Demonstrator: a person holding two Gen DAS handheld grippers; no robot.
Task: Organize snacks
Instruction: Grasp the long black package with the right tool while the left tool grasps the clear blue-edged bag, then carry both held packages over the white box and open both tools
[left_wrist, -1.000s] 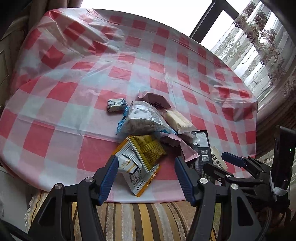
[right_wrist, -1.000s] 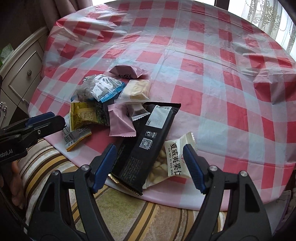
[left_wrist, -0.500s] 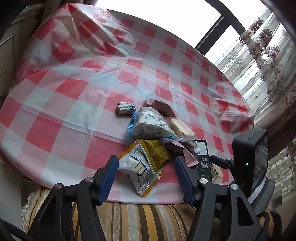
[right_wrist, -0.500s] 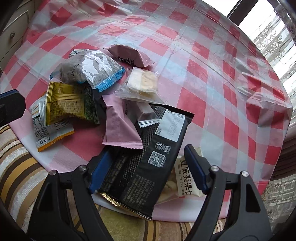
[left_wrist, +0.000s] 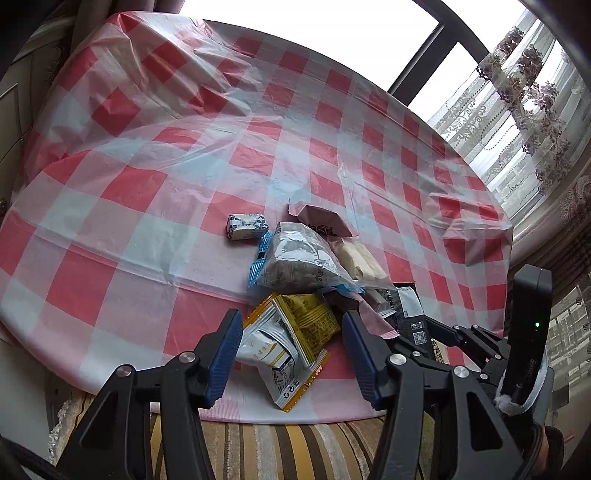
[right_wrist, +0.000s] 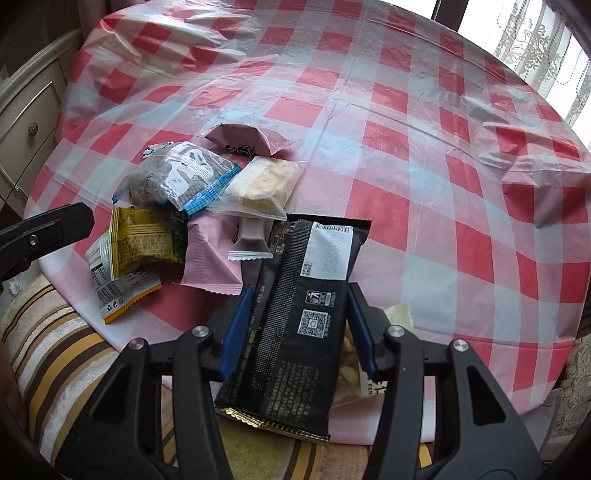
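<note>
Both pairs of fingers are mine, 1 gripper in each hand. On the right gripper (right_wrist: 299, 328) the 2 blue pads (right_wrist: 236, 332) sit on either side of the long black packet (right_wrist: 295, 325), close against its edges; I cannot tell whether they actually press it. That packet lies lengthwise between them, its near end hanging over the table edge above the striped cushion (right_wrist: 55, 354), its far end among the other snacks. Under its right side a white nut pouch (right_wrist: 400, 314) peeks out.

On the left gripper (left_wrist: 291, 352) the pads (left_wrist: 225, 354) stand wide apart with nothing between them, hovering at the near edge of the table (left_wrist: 147, 192), which wears a red and white checked cloth. Just ahead of them lies the yellow packet (left_wrist: 306, 317), resting on a white and orange sachet (left_wrist: 284, 369) that pokes toward the edge.

Beyond those, the clear bag with blue trim (left_wrist: 295, 258) sits on the heap, with a pale biscuit pack (left_wrist: 358, 258) touching its right side and a brown-pink pouch (left_wrist: 321, 221) behind it. A small wrapped block (left_wrist: 245, 226) lies apart to the left of the heap. From the right wrist view, a pink wrapper (right_wrist: 210, 254) rests between the yellow packet and the black packet, with a small brown bar (right_wrist: 251, 236) overlapping its top edge.
</note>
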